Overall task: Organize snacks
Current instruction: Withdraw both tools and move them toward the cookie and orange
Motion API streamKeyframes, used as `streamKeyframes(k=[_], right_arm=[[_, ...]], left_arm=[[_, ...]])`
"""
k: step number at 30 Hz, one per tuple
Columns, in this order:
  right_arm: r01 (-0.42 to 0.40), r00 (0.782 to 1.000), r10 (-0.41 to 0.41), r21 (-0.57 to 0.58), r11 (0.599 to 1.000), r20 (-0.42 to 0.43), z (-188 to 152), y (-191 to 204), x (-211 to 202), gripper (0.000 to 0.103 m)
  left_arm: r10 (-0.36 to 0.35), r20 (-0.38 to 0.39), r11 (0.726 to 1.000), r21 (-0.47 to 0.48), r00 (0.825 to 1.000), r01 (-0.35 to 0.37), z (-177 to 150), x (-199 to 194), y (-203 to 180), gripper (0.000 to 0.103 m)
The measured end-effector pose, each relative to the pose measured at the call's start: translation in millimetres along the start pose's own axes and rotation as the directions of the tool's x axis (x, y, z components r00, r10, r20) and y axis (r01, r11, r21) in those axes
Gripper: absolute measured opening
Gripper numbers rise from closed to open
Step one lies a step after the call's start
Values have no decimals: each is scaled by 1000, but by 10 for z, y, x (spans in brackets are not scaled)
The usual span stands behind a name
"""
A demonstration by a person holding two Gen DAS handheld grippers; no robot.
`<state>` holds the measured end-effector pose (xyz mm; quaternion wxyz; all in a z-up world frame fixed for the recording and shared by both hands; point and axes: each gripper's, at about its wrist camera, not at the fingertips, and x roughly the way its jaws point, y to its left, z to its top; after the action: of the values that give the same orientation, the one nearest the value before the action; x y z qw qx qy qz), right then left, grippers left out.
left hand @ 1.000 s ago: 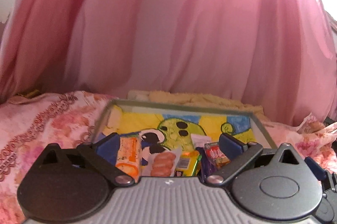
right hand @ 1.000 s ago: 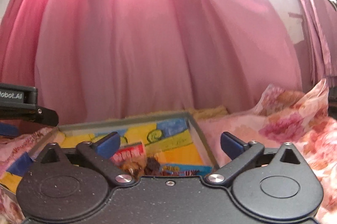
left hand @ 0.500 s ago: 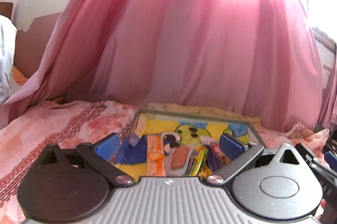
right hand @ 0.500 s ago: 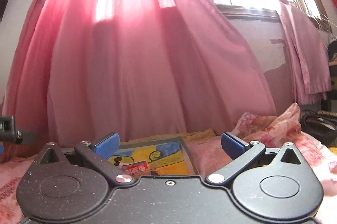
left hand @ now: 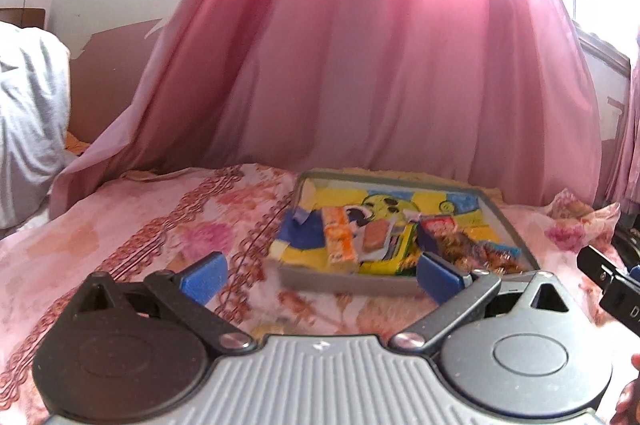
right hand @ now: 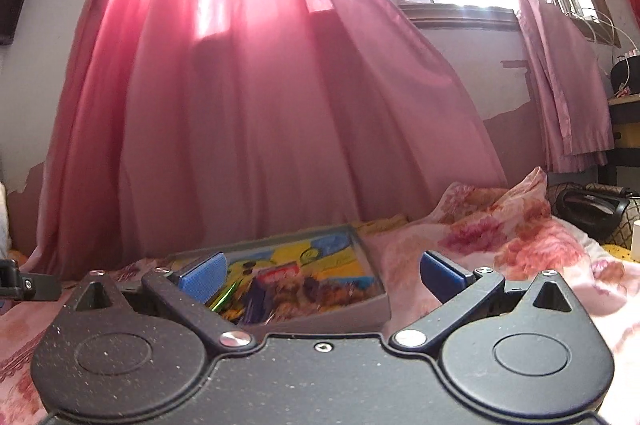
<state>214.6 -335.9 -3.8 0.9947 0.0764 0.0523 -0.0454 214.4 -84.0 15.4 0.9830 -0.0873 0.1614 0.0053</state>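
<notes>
Ahead of both tongs, left (left hand: 320, 275) and right (right hand: 320, 275), each spread apart and empty: snacks (left hand: 404, 239) inside tray (left hand: 348, 281) on bed (left hand: 160, 225), nearer left.

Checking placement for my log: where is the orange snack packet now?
In the left wrist view, the orange snack packet lies left of centre inside the grey tray, beside a packet picturing a brown biscuit.

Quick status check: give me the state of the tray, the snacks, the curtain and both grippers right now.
Tray: flat on the bed, holding snacks.
Snack packets: lying loose in the tray.
Curtain: drawn, sunlit.
Left gripper: open, empty.
Right gripper: open, empty.
</notes>
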Motion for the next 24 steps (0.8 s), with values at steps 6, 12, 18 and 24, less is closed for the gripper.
streamKeyframes(k=[6,12,18,24], right_arm=[[-43,998,42,-26,999,-46,-119,123,-293,102],[-92,990,84,-65,994,-112,-234,309,-546,102],[-151,970,131,-81,985,-205,-384,469,-685,102],[-165,957,136,-96,982,-257,-469,580,-767,102]], left_arm=[[22,-4,1000,-10,1000,-22,-205,-216,147,103],[46,-30,999,-14,999,-46,-400,-388,278,103],[67,-61,998,-6,996,-68,-641,-547,444,103],[91,-89,996,-1,992,-92,-821,-645,590,102]])
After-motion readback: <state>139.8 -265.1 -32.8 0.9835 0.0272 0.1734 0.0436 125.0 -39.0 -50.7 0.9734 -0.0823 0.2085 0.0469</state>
